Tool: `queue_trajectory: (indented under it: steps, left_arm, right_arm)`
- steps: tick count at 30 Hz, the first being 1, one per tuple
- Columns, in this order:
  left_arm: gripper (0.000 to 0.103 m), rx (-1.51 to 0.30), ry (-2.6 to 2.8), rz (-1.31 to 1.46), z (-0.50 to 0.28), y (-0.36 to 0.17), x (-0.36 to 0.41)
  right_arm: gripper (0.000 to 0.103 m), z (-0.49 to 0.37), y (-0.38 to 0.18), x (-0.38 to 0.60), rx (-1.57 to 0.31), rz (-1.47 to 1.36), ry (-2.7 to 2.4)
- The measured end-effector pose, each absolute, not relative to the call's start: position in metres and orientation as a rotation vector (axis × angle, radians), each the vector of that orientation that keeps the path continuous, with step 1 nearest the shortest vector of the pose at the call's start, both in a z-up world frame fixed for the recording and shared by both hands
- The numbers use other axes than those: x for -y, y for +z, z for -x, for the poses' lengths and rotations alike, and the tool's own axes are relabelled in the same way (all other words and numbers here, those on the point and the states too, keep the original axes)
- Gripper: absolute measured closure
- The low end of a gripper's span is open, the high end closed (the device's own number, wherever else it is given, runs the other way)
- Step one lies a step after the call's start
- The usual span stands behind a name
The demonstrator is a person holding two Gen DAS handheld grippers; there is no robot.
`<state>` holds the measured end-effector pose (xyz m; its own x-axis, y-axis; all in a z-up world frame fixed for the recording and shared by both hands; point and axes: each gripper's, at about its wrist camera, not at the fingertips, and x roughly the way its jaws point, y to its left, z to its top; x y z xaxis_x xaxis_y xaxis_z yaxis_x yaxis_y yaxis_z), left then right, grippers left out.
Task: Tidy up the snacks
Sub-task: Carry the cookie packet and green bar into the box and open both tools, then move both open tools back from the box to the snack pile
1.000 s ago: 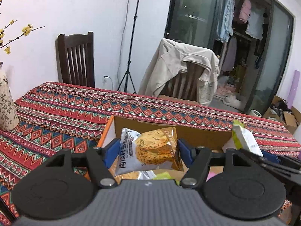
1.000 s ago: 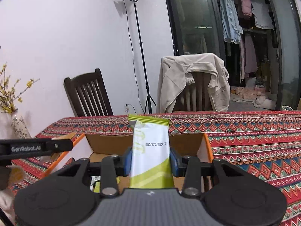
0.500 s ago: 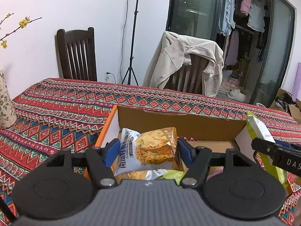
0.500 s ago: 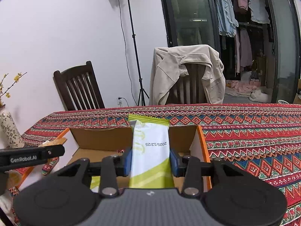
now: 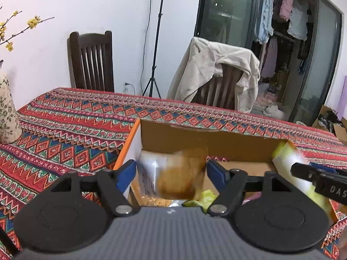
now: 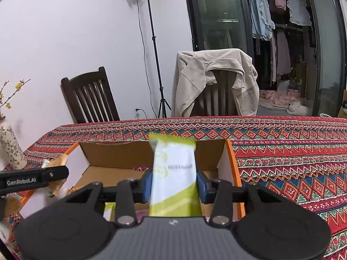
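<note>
The open brown cardboard box with orange edges sits on the red patterned tablecloth, and both snacks are right over it. The orange-and-white biscuit packet is smeared with motion blur between the blue pads of the left gripper. Its jaws are opening and there's a visible gap on each side, so the pads aren't pressing on the packet. On the other side, the white-and-lime-green snack sachet stands upright between the blue pads of the right gripper, above the right end of the box. Those jaws are opening too, and the pads look just off the sachet's edges. More wrappers lie at the bottom of the box, too blurry to tell which. Behind the table: a dark wooden chair and another one with a beige jacket draped over it.
</note>
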<state>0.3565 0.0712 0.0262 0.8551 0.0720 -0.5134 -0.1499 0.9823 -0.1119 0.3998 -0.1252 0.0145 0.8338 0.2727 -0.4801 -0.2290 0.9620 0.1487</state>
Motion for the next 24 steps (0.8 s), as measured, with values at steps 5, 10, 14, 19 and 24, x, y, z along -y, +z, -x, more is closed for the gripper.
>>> queue_trajectory:
  steps: [5, 10, 14, 19, 24]
  left_arm:
    - [0.0, -0.482, 0.117, 0.147, -0.35, 0.031, -0.069]
    - [0.0, -0.487, 0.111, 0.168, -0.349, 0.032, -0.07]
    - [0.0, -0.481, 0.117, 0.163, -0.347, 0.033, -0.07]
    - [0.0, -0.475, 0.113, 0.161, -0.344, 0.034, -0.069]
    - [0.0, -0.465, 0.102, 0.165, -0.339, 0.037, -0.069]
  right_arm:
    - [0.004, -0.397, 0.017, 0.127, -0.511, -0.081, 0.268]
    - [0.0, -0.399, 0.016, 0.127, -0.524, -0.078, 0.262]
    - [0.0, -0.397, 0.015, 0.125, -0.523, -0.071, 0.26]
    - [0.0, -0.395, 0.016, 0.126, -0.516, -0.075, 0.257]
    - [0.0, -0.392, 0.016, 0.13, -0.518, -0.086, 0.247]
